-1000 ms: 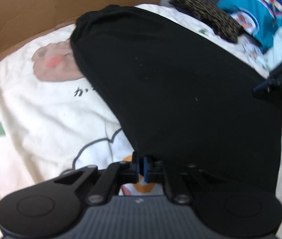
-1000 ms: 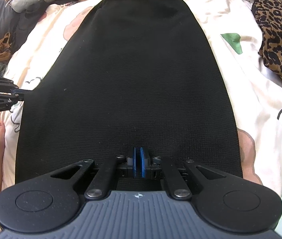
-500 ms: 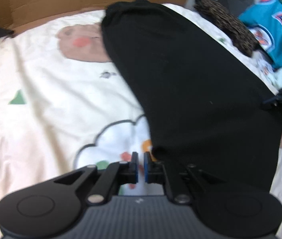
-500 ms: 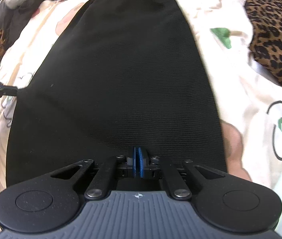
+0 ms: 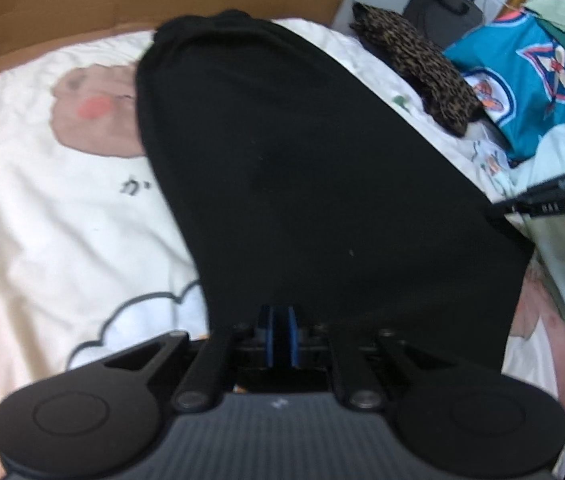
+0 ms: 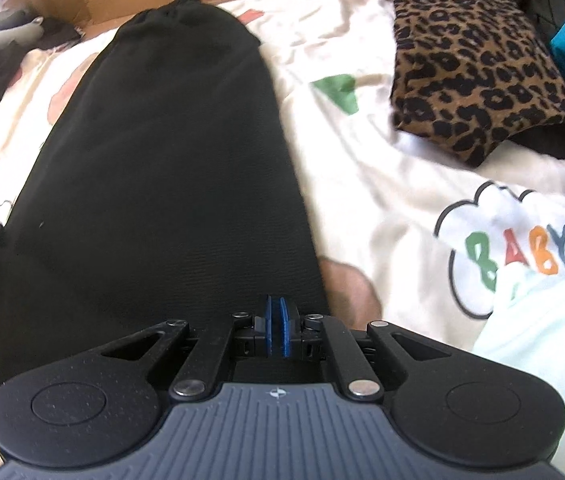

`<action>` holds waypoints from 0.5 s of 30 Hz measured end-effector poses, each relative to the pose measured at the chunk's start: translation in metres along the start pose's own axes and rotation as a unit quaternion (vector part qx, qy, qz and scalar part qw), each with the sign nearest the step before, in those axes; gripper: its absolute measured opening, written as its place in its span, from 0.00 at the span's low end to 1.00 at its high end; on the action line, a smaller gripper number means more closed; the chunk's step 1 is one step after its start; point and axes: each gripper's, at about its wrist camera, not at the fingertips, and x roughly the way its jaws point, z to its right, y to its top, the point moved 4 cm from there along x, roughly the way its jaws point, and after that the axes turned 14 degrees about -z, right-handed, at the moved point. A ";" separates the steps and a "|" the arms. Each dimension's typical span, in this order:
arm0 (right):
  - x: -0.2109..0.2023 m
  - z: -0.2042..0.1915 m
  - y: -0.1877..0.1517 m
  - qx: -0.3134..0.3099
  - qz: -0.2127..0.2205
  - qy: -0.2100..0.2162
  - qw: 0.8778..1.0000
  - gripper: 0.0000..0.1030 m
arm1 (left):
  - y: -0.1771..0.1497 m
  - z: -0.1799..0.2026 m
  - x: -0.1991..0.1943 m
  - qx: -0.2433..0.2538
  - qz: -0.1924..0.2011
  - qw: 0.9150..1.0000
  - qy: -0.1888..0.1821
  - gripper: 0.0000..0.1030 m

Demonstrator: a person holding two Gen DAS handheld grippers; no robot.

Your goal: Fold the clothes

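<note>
Two grippers level, left gripper (image 5: 278, 334) and right gripper (image 6: 278, 332) fingers clamping black garment (image 6: 154, 184) corners

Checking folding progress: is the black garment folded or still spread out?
Spread out: the black garment lies long and flat along the bed, no fold visible.

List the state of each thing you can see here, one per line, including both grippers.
Left gripper: shut on the black knit garment's near edge.
Right gripper: shut on the same edge, other corner.
Black knit garment: spread lengthwise over the bedsheet, near edge pinched at both corners.
Cream cartoon-print bedsheet: spread out, lightly rumpled.
Leopard-print cloth: bunched beside the garment.
Teal printed garment: heaped, unfolded.
</note>
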 end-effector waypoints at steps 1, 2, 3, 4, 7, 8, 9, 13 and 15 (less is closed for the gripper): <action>0.000 0.001 0.001 0.001 0.002 -0.002 1.000 0.08 | -0.001 0.001 0.005 0.001 -0.009 1.000 0.002 0.07; 0.001 0.001 0.003 0.001 0.004 -0.005 1.000 0.08 | -0.001 0.001 0.009 0.002 -0.017 1.000 0.004 0.07; 0.004 0.003 0.004 0.004 0.002 -0.008 1.000 0.08 | -0.003 0.001 0.013 0.003 -0.026 1.000 0.007 0.07; 0.006 0.005 0.005 0.008 0.000 -0.011 1.000 0.08 | -0.005 0.001 0.017 0.004 -0.033 0.999 0.008 0.07; 0.011 0.004 0.004 0.007 -0.011 -0.020 1.000 0.08 | -0.013 0.002 0.020 0.005 -0.042 0.999 0.010 0.07; 0.012 0.003 0.004 0.005 -0.015 -0.023 1.000 0.08 | -0.015 0.003 0.020 0.004 -0.043 0.999 0.010 0.07; 0.014 0.002 0.003 0.003 -0.020 -0.025 0.999 0.08 | -0.016 0.003 0.020 0.003 -0.044 0.999 0.011 0.07; 0.018 0.000 -0.002 0.001 -0.038 -0.034 0.999 0.09 | -0.018 0.007 0.021 0.008 -0.051 0.999 0.013 0.07; 0.019 0.004 -0.007 0.009 -0.049 -0.033 0.998 0.09 | -0.018 0.008 0.021 0.019 -0.058 0.998 0.015 0.07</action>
